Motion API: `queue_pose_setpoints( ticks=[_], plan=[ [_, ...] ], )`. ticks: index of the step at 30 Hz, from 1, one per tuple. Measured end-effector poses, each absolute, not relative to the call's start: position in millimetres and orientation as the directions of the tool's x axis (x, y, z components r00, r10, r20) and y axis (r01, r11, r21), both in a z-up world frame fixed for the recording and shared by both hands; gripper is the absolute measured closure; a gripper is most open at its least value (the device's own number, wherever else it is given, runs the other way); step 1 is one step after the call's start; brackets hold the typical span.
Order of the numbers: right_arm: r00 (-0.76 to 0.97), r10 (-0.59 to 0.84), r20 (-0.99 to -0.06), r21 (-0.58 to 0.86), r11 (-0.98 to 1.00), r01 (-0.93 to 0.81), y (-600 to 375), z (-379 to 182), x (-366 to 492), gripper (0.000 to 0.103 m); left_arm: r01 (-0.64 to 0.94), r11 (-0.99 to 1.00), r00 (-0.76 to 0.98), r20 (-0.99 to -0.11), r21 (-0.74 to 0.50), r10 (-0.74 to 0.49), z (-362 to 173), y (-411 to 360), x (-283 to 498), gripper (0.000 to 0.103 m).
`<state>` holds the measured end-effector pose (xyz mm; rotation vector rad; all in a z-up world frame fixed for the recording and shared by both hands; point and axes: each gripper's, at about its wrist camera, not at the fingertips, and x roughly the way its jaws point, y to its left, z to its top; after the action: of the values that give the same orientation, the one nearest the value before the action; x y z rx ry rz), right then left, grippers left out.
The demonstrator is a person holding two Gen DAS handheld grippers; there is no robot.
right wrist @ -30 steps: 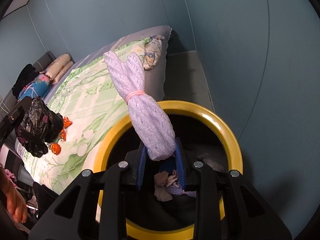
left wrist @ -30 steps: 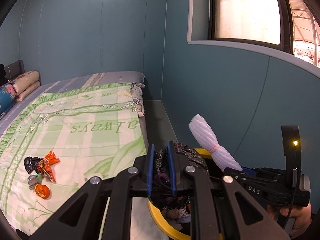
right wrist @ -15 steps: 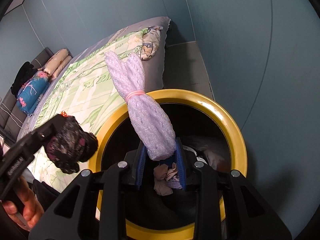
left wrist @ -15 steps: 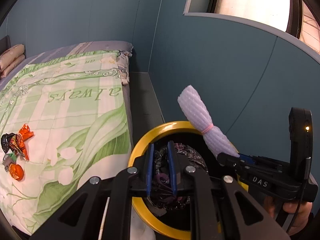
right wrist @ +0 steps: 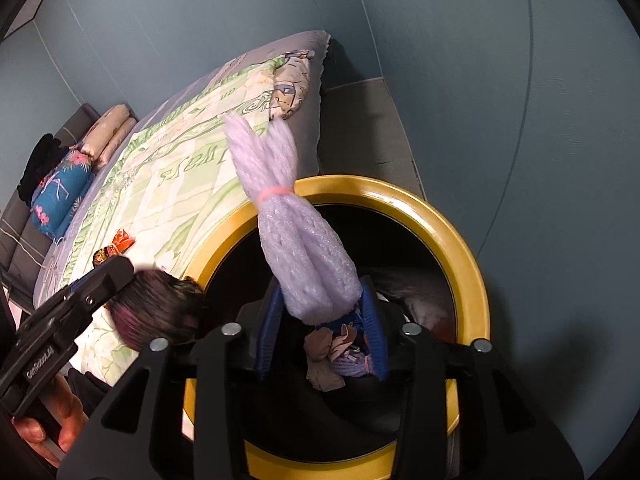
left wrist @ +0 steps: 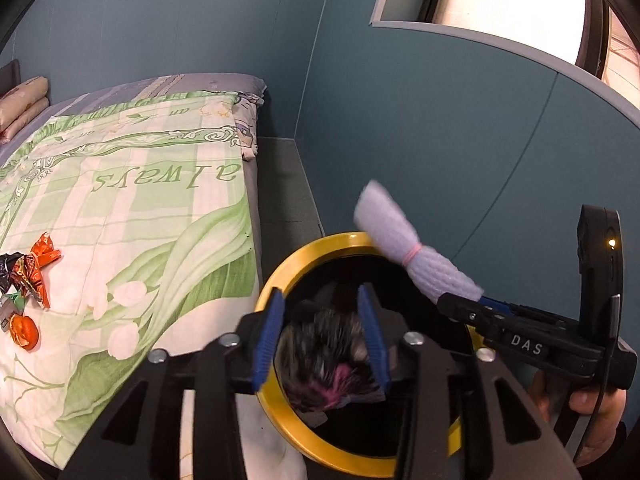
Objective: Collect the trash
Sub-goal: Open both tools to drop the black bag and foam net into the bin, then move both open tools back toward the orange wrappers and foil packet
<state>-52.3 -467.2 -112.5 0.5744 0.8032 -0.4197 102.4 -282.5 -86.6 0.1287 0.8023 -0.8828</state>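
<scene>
Both loads sit over the yellow-rimmed bin [left wrist: 304, 264] that stands on the floor at the right of the bed [left wrist: 132, 216]. The left hand-held gripper [left wrist: 322, 334] has just been opening: its blue pads are spread, and the dark crumpled plastic wad [left wrist: 320, 360] is blurred between them, apparently free and dropping toward the bin mouth. The right hand-held gripper [right wrist: 322, 330] has also just been opening; the white foam-net bundle [right wrist: 298, 252], tied with a pink rubber band [right wrist: 275, 193], stands up between its parted pads, and I cannot tell whether they touch it. Both pieces look very light and soft; the foam net should squash and spring back, so a grip on its thick lower half below the band would hold best. Left on the quilt, far left, lie orange and black foil wrappers [left wrist: 28, 272] and a small orange piece [left wrist: 24, 332]: thin, crinkly, slippery, best pinched at a bunched fold.
</scene>
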Motion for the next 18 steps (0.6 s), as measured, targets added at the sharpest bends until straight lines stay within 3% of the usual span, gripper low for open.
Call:
queue_pose_setpoints(
  ticks=[2, 6, 14, 18],
  plan=[
    [0.63, -0.144, -0.763, 0.318, 0.766, 0.559, -467, -111, -53, 0.053, 0.715, 0.663, 0.388, -0.663, -0.223, -0.641, -85, -276, 105, 0.043],
    [0.641, -0.152, -0.752, 0.323, 0.763, 0.559, -467, -109, -52, 0.046, 0.688, 0.689, 0.424, -0.644, -0.229, -0.637, -80, -262, 113, 0.026],
    [0.719, -0.129, -0.682, 0.366, 0.791, 0.49, -453, -88, -36, 0.029, 0.601, 0.782, 0.57, -0.597, -0.166, -0.565, -66, -214, 135, 0.016],
    [0.749, -0.078, -0.657, 0.386, 0.82, 0.424, -440, -78, -11, 0.027, 0.54, 0.826, 0.622, -0.584, -0.162, -0.521, -60, -180, 153, 0.016]
  ],
)
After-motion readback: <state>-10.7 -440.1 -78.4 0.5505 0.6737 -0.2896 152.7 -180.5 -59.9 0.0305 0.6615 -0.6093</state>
